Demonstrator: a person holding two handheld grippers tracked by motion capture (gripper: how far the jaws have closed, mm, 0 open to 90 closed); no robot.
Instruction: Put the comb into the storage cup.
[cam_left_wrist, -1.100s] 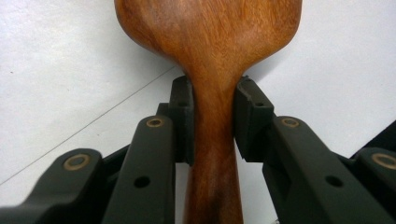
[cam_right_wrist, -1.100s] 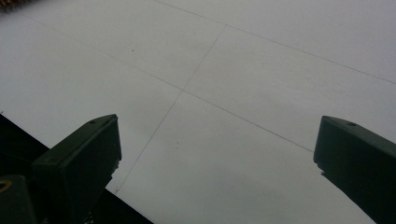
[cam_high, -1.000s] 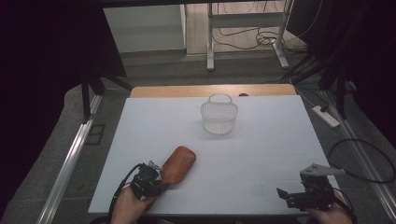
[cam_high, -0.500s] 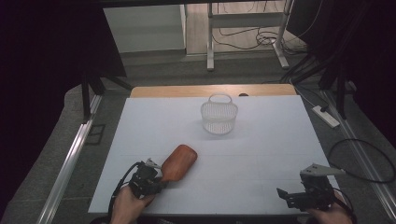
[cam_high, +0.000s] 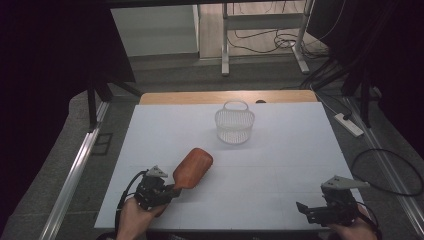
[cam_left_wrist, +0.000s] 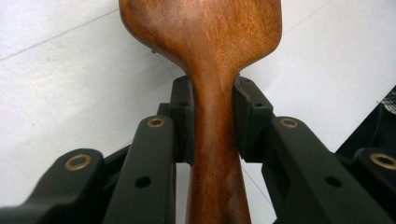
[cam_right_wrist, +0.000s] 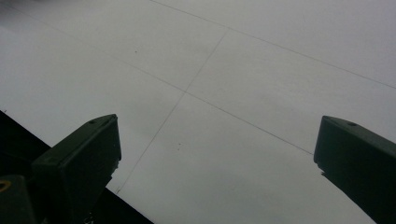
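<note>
Near the front left edge of the bench (cam_high: 280, 165), a wooden paddle (cam_high: 193, 167) is gripped by the left claw (cam_high: 172, 190), whose jaws are closed on the narrow neck just below the blade. The neck appears to have been chosen because it is the slimmest part: in the left gripper view the black pads (cam_left_wrist: 183, 116) are pressed flat against both sides of the wood where it tapers, so the wide head cannot slip back through them. The blade is pointed forward and to the right, toward a small basket (cam_high: 234, 122) that stands well apart at the middle of the far half of the bench; the paddle is judged to be meant for it.

The paddle is made of reddish-brown wood with a visible flowing grain and a smooth, slightly glossy finish; its head is broad and rounded, its handle thin and straight. The basket is of pale, translucent plastic, ribbed or latticed in its wall, round, with a looped handle raised upright at the rim. The bench top is covered in matte white sheeting crossed by faint seams.

At the front right corner the right claw (cam_high: 312, 212) is held with its jaws wide apart and nothing between them, apparently kept clear until needed.
</note>
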